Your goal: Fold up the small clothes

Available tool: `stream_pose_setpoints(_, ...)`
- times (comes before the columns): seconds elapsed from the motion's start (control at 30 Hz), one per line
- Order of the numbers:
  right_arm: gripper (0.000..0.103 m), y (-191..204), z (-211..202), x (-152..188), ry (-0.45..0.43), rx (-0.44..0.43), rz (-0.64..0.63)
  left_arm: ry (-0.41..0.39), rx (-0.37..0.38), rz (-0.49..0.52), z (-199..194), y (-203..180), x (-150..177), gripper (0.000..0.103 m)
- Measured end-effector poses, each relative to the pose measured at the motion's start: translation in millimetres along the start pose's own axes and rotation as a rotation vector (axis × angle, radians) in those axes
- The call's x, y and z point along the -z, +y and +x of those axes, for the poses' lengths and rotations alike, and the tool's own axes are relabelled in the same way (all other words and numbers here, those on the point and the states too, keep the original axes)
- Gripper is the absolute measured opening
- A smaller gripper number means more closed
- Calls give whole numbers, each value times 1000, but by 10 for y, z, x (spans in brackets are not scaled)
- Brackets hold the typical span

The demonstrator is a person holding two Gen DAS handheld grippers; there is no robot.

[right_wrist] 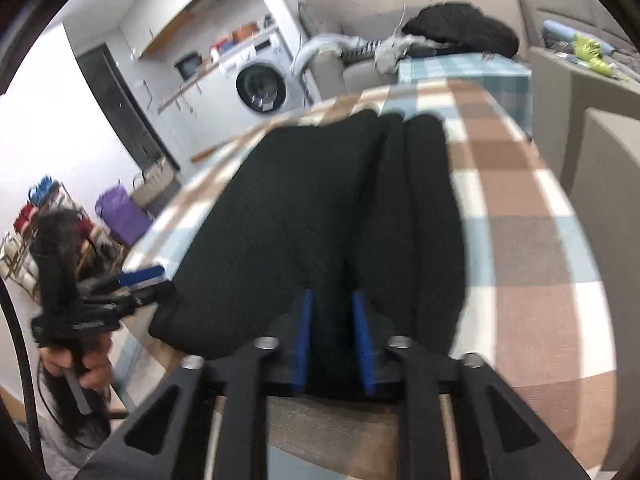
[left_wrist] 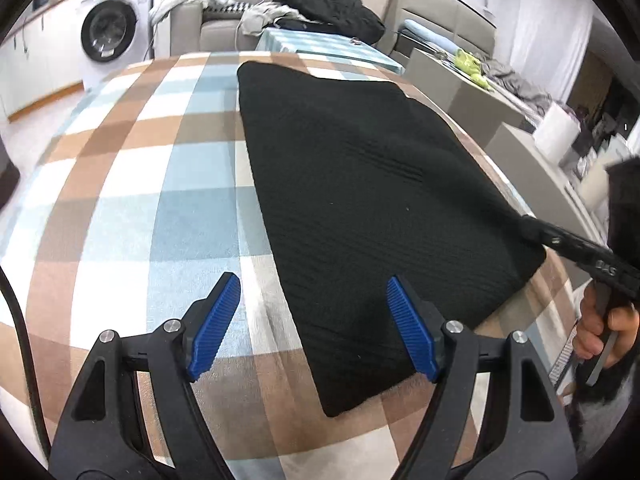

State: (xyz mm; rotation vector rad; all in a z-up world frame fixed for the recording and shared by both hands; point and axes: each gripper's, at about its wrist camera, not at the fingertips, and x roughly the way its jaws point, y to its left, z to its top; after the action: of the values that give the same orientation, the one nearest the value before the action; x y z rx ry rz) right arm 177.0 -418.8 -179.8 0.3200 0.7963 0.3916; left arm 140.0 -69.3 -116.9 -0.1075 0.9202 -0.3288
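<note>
While the black garment (left_wrist: 360, 200) lies flat on the checked cloth (left_wrist: 140, 200) covering the table, the left gripper (left_wrist: 314, 320) hovers over its near left edge with jaws wide apart, empty. At its near right edge, the right gripper (right_wrist: 333, 336) stands part-open, black fabric between its blue pads (right_wrist: 303, 340); whether they press it I cannot tell.

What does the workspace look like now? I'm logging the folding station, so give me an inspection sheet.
Surface: table under a checked cloth.
Job's things: black garment lying flat, already folded.
Clutter: nothing seen on the cloth.
Grippers: left gripper open, over the garment's near-left edge; right gripper partly open, garment edge between its jaws.
Cables: black cable at the left edge of the left wrist view.
Surroundings: washing machine, sofa with heaped clothes.
</note>
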Motion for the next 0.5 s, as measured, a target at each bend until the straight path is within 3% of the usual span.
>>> stream_pose_setpoints(0.1,41,-146,-112,-34,-56,34,39,28,14,-15,119,24,-50,74)
stream_pose_setpoints(0.3,41,-373,79,-120,-11,119,78,54,35,-1,341,-52,-146,70)
stream_pose_setpoints(0.4,30,-383,196,-157,30,115,42,42,24,13,421,-97,-199,53)
stream_pose_setpoints(0.47,26,-375,242,-168,47,92,27,32,38,36,445,-129,-222,35)
stream_pose_setpoints(0.5,22,-357,259,-169,53,87,14,29,36,48,448,-139,-228,32)
